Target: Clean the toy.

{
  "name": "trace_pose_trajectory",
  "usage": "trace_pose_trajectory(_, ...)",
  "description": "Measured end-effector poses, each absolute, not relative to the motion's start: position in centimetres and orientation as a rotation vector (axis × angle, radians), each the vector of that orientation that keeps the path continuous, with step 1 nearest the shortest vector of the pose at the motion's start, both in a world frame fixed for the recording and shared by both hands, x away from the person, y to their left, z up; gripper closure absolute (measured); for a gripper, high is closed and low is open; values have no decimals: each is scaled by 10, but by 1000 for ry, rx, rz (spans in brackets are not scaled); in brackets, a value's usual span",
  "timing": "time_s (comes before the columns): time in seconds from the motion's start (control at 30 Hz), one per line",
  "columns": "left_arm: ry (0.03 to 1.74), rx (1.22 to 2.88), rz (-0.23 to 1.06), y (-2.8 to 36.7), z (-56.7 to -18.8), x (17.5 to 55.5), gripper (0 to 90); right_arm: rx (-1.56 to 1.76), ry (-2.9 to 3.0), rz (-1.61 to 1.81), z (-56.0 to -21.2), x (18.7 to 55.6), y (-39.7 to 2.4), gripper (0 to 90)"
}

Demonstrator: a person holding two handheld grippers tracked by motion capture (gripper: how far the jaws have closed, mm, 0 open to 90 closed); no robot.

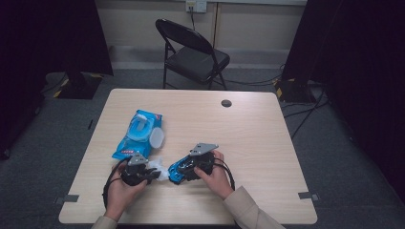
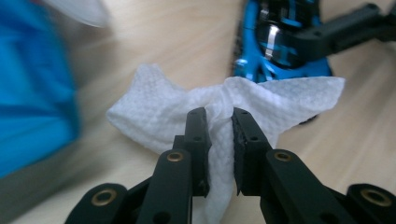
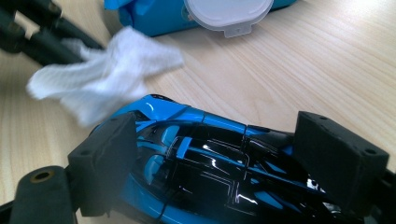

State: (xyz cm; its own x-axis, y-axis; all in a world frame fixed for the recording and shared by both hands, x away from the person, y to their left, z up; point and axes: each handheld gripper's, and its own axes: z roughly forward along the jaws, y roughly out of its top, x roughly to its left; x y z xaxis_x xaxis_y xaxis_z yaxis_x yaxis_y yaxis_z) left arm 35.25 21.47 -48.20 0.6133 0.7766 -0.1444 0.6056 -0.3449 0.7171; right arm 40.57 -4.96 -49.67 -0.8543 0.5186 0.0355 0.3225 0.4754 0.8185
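Note:
A white wet wipe [image 2: 154, 112] is bunched between the two black jaws of my left gripper [image 2: 219, 121], which is shut on it. In the high view that gripper [image 1: 152, 175] sits near the table's front edge with the wipe [image 1: 161, 168] sticking out to its right. My right gripper [image 3: 219, 140] is shut on a blue and black toy car [image 3: 201, 154], one pad on each side of its body. The car [image 1: 177, 168] lies low over the table, just right of the wipe. The wipe [image 3: 107, 74] hangs close to the car's front end, touching or nearly so.
A blue pack of wet wipes [image 1: 138, 136] lies behind the left gripper with its white round lid [image 3: 229, 11] flipped open. The wooden table [image 1: 248, 138] has a dark cable hole [image 1: 226, 103] at the back. A black folding chair [image 1: 193, 52] stands beyond it.

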Motion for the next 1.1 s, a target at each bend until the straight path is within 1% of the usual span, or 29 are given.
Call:
trace_pose_trajectory(0.13,1147,2028,347,214,-484,362,779,725,2504,1320,-497,405,-49,137)
trace_pose_trajectory(0.23,1148,2061,335,203,-493,367,775,726,2504,1319,-497,405,-49,137)
trace_pose_trajectory(0.27,1134,2066,351,200,-497,366,773,725,2503,1320,-497,405,-49,137)
trace_pose_trajectory(0.33,1112,2069,313,197,-496,365,773,725,2502,1321,-497,405,-49,137)
trace_pose_trajectory(0.43,1081,2115,282,193,-493,361,776,723,2504,1319,-497,405,-49,137)
trace_pose_trajectory(0.8,1034,2163,234,188,-490,347,783,722,2506,1314,-497,405,-49,136)
trace_pose_trajectory(1.1,1029,2160,198,185,-490,334,789,727,2503,1312,-497,405,-49,137)
